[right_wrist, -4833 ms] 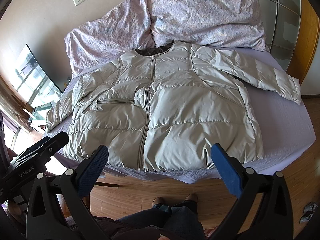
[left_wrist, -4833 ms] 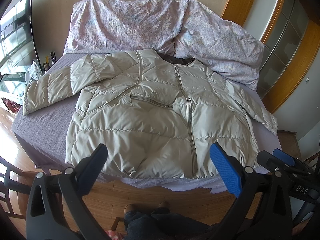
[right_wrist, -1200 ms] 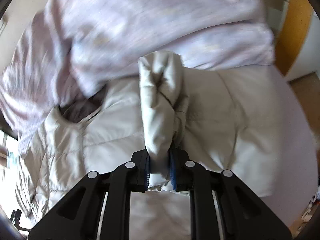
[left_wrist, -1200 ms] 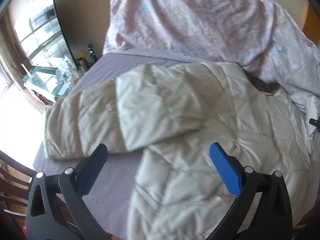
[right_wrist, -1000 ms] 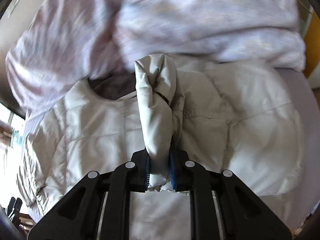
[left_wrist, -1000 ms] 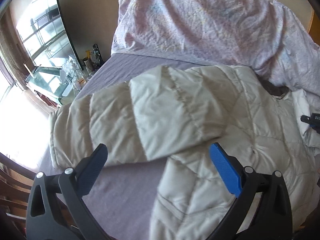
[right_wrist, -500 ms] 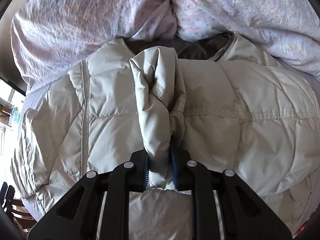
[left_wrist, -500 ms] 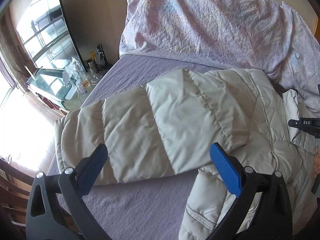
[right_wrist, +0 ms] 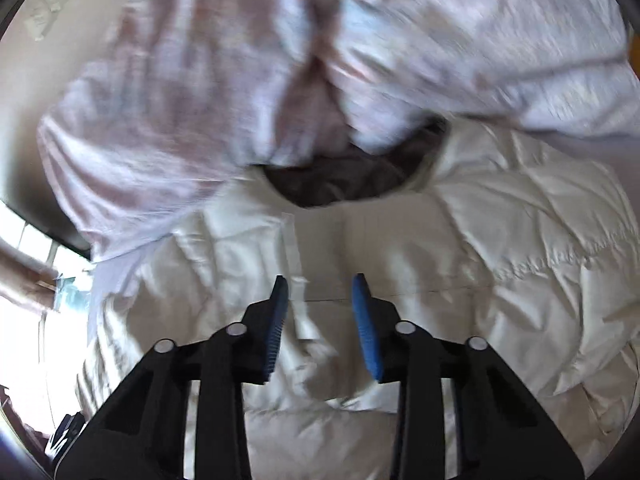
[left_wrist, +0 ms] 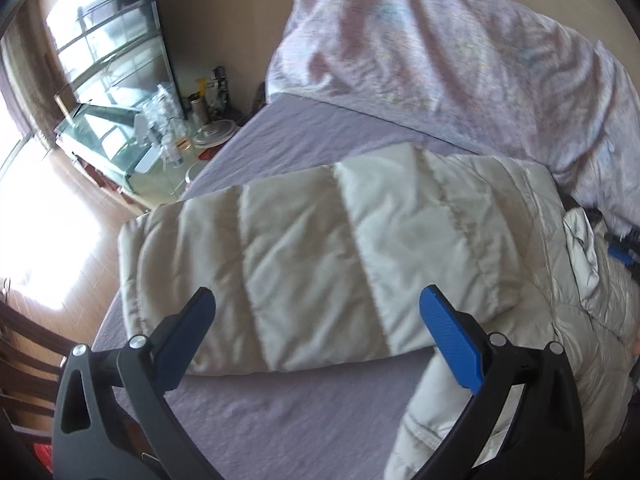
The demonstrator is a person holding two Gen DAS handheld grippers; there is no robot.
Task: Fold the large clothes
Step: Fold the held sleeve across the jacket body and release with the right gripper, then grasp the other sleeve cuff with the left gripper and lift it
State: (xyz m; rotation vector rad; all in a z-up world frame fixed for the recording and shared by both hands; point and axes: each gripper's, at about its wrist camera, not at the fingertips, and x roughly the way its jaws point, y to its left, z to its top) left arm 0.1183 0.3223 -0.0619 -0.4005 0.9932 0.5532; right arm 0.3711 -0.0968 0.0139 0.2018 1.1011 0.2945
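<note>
Left gripper [left_wrist: 316, 334], black frame with blue pads, jaws wide and empty, hovering above the near edge of the pale beige quilted puffer jacket's left sleeve [left_wrist: 320, 256]; a spread that wide suits a bulky padded sleeve, so this reads as lining up for the next pinch. Sleeve lies flat, stretched sideways across the lilac bed sheet [left_wrist: 280, 412], cuff toward the bed edge, apart from the body. Right gripper [right_wrist: 320, 316]: jaws narrow and opening, only loose jacket fabric below the gap, nothing pinched; judged to be letting go. Jacket body [right_wrist: 500, 280] lies face-up on the bed, dark-lined collar [right_wrist: 344, 176] toward the far side. Beyond the collar, a crumpled pink-lilac patterned duvet [right_wrist: 200, 100] heaped against the wall, out of the folding area
</note>
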